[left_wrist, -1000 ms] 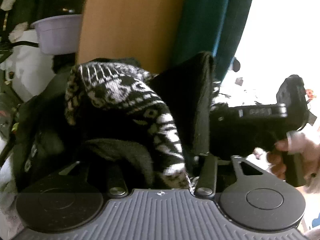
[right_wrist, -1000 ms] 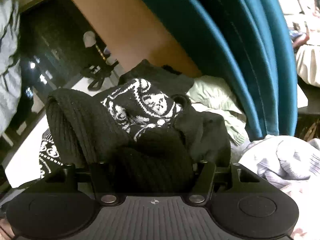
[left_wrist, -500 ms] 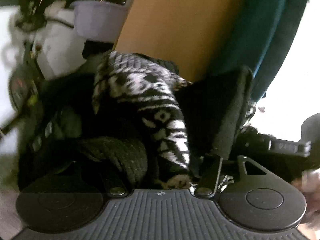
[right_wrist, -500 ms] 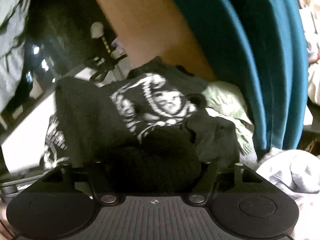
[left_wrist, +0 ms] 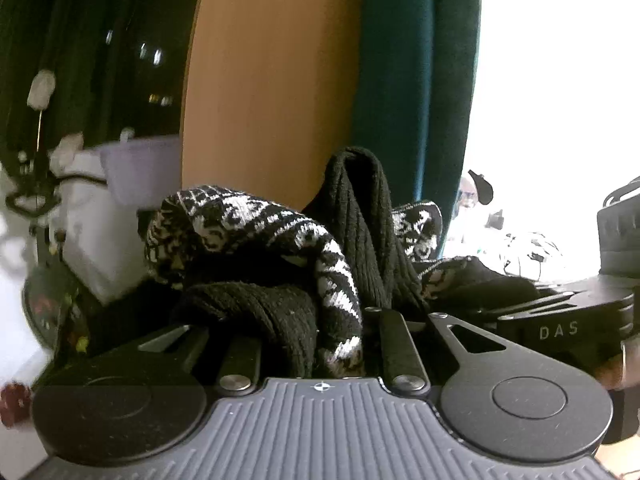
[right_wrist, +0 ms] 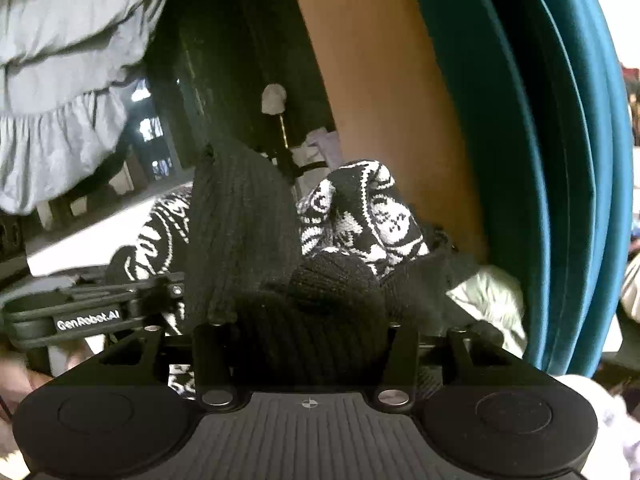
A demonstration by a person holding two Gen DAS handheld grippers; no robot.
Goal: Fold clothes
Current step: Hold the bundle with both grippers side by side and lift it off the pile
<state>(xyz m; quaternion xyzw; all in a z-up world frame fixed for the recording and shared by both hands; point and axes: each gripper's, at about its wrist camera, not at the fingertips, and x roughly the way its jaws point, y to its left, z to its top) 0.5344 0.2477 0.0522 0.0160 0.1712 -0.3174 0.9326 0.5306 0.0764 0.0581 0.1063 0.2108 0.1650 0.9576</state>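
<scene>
Sweater (left_wrist: 256, 248), black-and-white knit, sits bunched right in front of us, both our left gripper (left_wrist: 320, 340) and right gripper (right_wrist: 308, 336) clamped on it, teal curtain (right_wrist: 560, 160) at 2 o'clock.

The sweater (left_wrist: 256, 240) is black knit with a white nordic-style pattern, plus plain black ribbed trim (left_wrist: 360, 216). Behind it, a tan wooden panel (left_wrist: 272, 80) and a teal curtain (right_wrist: 560, 160). Pale lilac tub (left_wrist: 140, 168) left of the sweater, grey ruffled fabric (right_wrist: 60, 80) above it.
</scene>
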